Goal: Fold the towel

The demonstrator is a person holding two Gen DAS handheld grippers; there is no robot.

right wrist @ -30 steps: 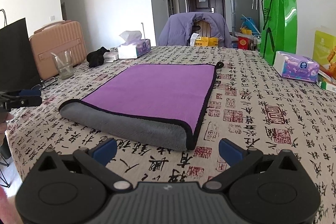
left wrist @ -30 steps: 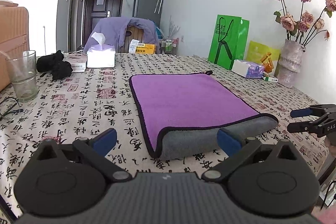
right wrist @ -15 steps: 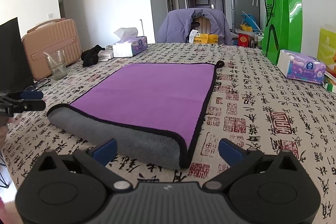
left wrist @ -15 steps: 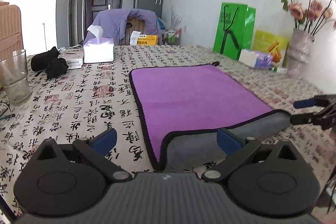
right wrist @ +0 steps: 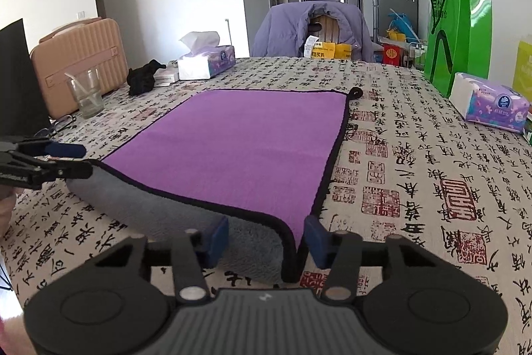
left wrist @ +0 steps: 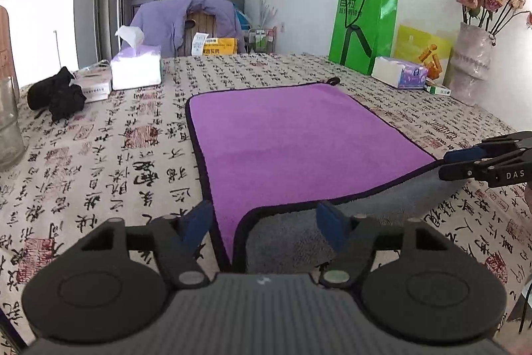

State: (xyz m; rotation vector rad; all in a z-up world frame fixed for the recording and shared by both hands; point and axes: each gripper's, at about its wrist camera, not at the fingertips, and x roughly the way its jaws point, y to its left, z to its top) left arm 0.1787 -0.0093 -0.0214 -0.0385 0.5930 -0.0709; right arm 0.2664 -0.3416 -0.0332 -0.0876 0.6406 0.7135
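Note:
A purple towel point(left wrist: 292, 142) with a grey underside and black trim lies folded on the patterned tablecloth, its grey fold facing me. It also shows in the right wrist view point(right wrist: 232, 148). My left gripper point(left wrist: 264, 222) is open, its blue fingers straddling the near left corner of the fold. My right gripper point(right wrist: 266, 237) is open, its fingers straddling the near right corner. The right gripper shows at the right of the left wrist view point(left wrist: 478, 160). The left gripper shows at the left of the right wrist view point(right wrist: 53, 160).
On the tablecloth point(left wrist: 99, 162) stand a glass point(right wrist: 84, 92), a black cloth point(left wrist: 56, 93), a tissue box point(left wrist: 136, 65), a green bag point(left wrist: 362, 25), a tissue pack point(left wrist: 400, 74) and a vase of flowers point(left wrist: 473, 62). A chair with a jacket point(right wrist: 312, 29) stands behind.
Both grippers have moved forward to the towel's near corners and narrowed their opening; the fold's corners now lie between the fingers.

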